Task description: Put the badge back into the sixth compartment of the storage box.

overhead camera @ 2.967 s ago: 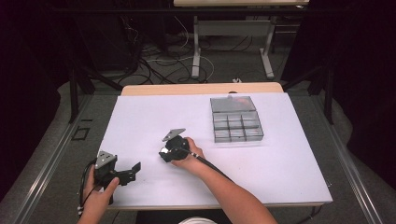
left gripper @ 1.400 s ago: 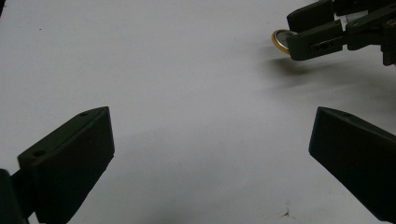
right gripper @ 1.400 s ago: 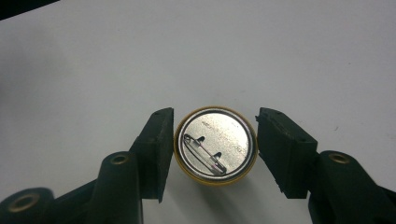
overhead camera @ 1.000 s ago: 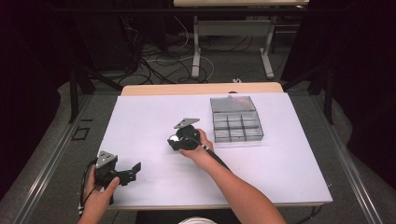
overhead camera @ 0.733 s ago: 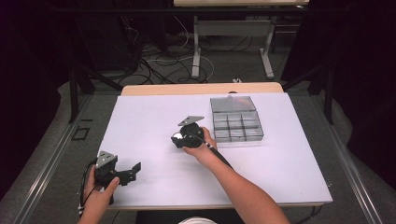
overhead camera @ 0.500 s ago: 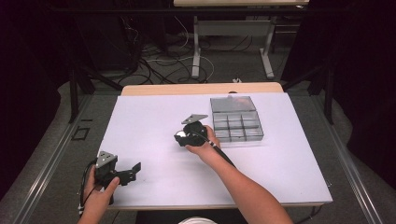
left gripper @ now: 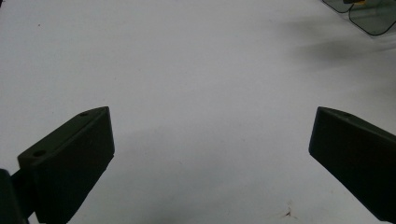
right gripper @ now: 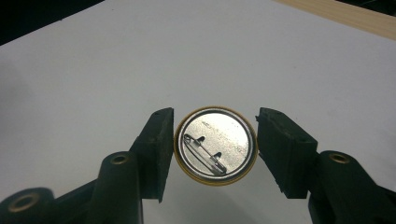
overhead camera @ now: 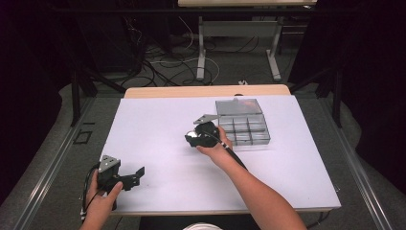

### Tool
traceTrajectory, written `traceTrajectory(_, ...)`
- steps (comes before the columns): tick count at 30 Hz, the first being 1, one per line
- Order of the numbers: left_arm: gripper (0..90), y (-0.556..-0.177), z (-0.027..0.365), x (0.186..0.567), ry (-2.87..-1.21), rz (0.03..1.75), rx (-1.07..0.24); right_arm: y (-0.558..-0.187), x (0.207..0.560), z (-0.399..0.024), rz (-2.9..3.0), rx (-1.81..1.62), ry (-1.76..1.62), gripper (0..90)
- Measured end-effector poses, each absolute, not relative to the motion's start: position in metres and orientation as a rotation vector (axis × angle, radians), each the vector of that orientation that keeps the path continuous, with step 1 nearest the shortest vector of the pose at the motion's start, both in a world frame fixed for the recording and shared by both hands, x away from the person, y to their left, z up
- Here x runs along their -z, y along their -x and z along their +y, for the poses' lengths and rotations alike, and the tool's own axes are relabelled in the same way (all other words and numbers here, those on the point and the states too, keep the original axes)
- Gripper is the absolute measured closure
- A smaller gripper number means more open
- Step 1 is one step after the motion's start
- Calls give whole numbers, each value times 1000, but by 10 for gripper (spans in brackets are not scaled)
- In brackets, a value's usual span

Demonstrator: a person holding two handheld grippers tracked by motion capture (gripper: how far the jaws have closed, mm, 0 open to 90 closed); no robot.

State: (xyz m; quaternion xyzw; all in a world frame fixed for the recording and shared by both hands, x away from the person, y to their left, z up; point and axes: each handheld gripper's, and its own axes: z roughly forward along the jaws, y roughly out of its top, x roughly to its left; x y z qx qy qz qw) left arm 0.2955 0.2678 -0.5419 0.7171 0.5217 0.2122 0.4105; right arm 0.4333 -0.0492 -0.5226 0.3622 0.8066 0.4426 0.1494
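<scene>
The right gripper (right gripper: pixel 215 147) pinches a round pin badge (right gripper: pixel 215 145) by its rim, metal back toward the camera, above the white desk (overhead camera: pixel 158 124) just left of the clear box (overhead camera: pixel 242 125). The left gripper (overhead camera: pixel 125 181) rests at the near left edge, jaws spread wide with nothing between them.

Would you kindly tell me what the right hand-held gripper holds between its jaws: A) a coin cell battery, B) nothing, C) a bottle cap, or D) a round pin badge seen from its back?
D: the right hand-held gripper clamps a round pin badge, its metal back and safety pin facing the camera.
</scene>
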Motion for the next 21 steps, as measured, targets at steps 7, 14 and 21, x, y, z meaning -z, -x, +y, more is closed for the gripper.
traceTrajectory(7,4,-296,268,542,-1804,1320,-533,-435,521,-59,2329,-1244,-1043,465)
traceTrajectory(14,4,-296,268,543,-1795,1329,-529,-434,520,-66,2310,-1268,-1053,465)
traceTrajectory(21,4,-296,268,543,-1806,1328,-525,-433,518,-74,2289,-1283,-1053,465)
